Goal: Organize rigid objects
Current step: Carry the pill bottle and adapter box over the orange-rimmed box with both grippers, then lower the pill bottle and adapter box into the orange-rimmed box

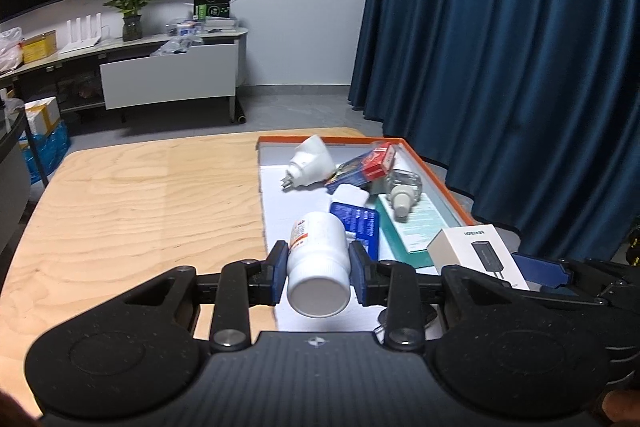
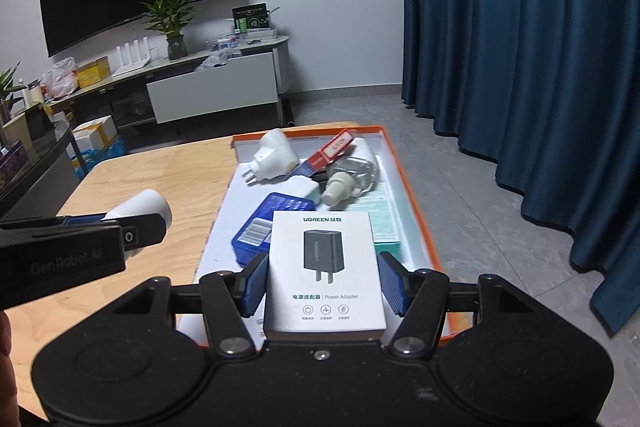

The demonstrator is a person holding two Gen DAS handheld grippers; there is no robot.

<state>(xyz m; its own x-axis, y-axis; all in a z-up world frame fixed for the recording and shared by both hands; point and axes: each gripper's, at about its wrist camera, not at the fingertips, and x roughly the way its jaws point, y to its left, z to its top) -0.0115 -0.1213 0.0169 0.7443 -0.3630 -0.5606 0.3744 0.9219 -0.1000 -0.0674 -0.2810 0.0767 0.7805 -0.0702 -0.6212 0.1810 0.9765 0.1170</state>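
Note:
My left gripper [image 1: 319, 263] is shut on a white pill bottle [image 1: 318, 263], held lying along the fingers above the near end of the orange-rimmed tray [image 1: 436, 173]. In the right wrist view the same bottle [image 2: 146, 205] shows at the left in the left gripper [image 2: 112, 231]. My right gripper [image 2: 322, 279] is shut on a white power adapter box [image 2: 324, 275], raised over the tray [image 2: 408, 187]. That box [image 1: 476, 251] also appears at the right of the left wrist view.
Inside the tray lie a white plug [image 1: 310, 163], a red and blue box [image 1: 366, 163], a clear bottle [image 1: 402, 191], a blue case [image 1: 358, 223] and a teal box [image 1: 416, 227]. Bare wooden table [image 1: 140, 207] spreads left. A blue curtain [image 1: 520, 67] hangs right.

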